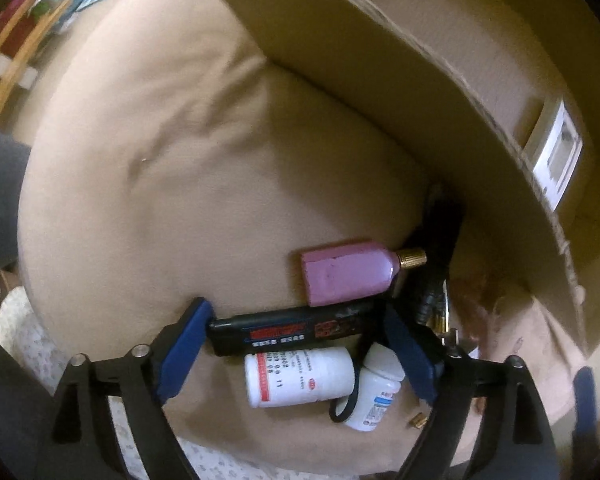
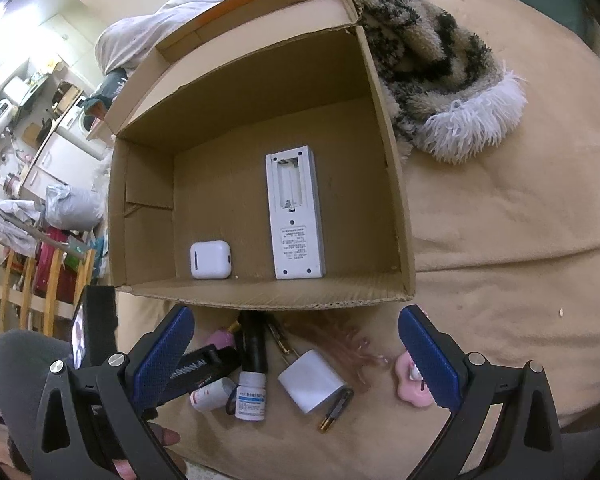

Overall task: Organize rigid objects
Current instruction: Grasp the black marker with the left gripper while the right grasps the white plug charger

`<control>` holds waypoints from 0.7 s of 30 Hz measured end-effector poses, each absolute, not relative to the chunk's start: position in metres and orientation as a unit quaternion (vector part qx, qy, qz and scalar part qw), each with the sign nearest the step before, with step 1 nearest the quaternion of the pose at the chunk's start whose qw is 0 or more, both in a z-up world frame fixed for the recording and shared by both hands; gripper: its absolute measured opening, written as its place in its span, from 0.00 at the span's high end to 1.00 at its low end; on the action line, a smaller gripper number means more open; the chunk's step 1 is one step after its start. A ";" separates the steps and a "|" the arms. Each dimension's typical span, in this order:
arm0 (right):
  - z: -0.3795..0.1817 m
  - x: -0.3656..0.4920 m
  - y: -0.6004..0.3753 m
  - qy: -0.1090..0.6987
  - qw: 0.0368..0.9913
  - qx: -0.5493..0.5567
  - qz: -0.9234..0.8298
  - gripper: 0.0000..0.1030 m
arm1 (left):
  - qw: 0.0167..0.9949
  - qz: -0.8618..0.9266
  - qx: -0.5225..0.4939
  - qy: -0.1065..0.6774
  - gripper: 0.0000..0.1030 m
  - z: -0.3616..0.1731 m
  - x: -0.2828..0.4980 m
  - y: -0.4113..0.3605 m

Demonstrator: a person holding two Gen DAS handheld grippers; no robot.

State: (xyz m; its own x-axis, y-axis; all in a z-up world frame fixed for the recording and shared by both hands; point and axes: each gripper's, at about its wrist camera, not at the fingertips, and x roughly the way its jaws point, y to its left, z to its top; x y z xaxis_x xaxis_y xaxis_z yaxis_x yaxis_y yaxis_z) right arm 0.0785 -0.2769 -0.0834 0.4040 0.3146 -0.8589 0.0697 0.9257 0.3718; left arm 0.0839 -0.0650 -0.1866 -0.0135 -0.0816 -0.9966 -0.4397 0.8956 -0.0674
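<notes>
One cardboard box point(image 2: 392, 184) fills the middle of the right wrist view, and it holds two things: one white remote control point(image 2: 296, 216) lying back up at centre, and one white earbud case point(image 2: 211, 260) lower left of it. Below the box, on the tan cover, lie two white pill bottles point(image 2: 251, 398) point(image 2: 210, 394), one white charger plug point(image 2: 310, 386), one pink flower-shaped piece point(image 2: 410, 380), one purple bottle point(image 1: 348, 274) and one black marker-like stick point(image 1: 288, 330).
</notes>
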 end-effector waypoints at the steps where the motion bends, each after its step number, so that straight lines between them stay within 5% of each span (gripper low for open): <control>1: -0.084 0.079 -0.277 0.543 0.817 0.180 0.076 0.00 | 0.678 0.134 -0.182 0.699 0.14 -0.187 0.085 -0.067; 3: -0.085 0.081 -0.277 0.545 0.815 0.182 0.077 0.00 | 0.683 0.134 -0.166 0.699 0.15 -0.188 0.085 -0.072; 4: -0.086 0.081 -0.277 0.546 0.814 0.181 0.077 0.00 | 0.688 0.138 -0.168 0.693 0.23 -0.186 0.083 -0.071; 21: -0.107 0.082 -0.272 0.600 0.775 0.169 0.105 0.04 | 0.728 0.024 -0.035 0.685 0.23 -0.119 0.123 -0.021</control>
State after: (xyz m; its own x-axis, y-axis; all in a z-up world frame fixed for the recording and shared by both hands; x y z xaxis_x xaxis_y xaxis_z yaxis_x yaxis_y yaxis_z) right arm 0.0824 -0.2720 -0.1069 0.2586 0.3653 -0.8942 0.0398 0.9209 0.3877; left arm 0.1230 -0.0205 -0.1188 0.0618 -0.0135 -0.9980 -0.0837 0.9963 -0.0186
